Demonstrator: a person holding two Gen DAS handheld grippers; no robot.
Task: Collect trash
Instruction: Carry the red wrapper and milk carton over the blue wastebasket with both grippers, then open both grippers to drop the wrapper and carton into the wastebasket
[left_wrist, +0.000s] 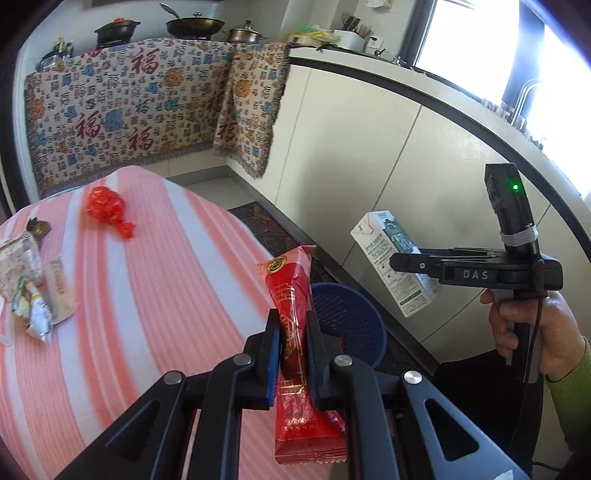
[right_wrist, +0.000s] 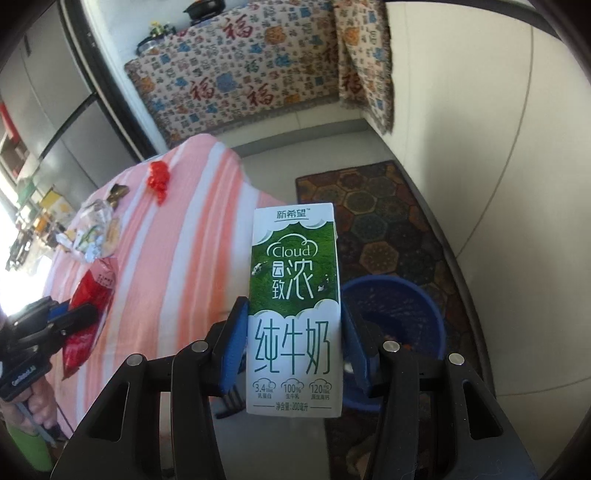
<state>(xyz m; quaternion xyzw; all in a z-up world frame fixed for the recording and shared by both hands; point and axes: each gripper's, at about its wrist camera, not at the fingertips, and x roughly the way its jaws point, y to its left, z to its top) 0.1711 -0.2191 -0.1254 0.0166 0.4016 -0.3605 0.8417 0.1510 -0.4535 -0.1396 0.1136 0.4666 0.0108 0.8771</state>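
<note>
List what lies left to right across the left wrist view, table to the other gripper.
Pile of wrappers → crumpled red wrapper → red packet held by the left gripper → blue basket → milk carton → right gripper.

Two handheld grippers are in view: the left gripper (left_wrist: 293, 332) and the right gripper (right_wrist: 293, 339). There is one red snack packet (left_wrist: 295, 314), one milk carton (right_wrist: 293, 310), one blue basket (right_wrist: 399, 314), one crumpled red wrapper (left_wrist: 107, 206), and one patterned floor mat (right_wrist: 388, 218).
</note>
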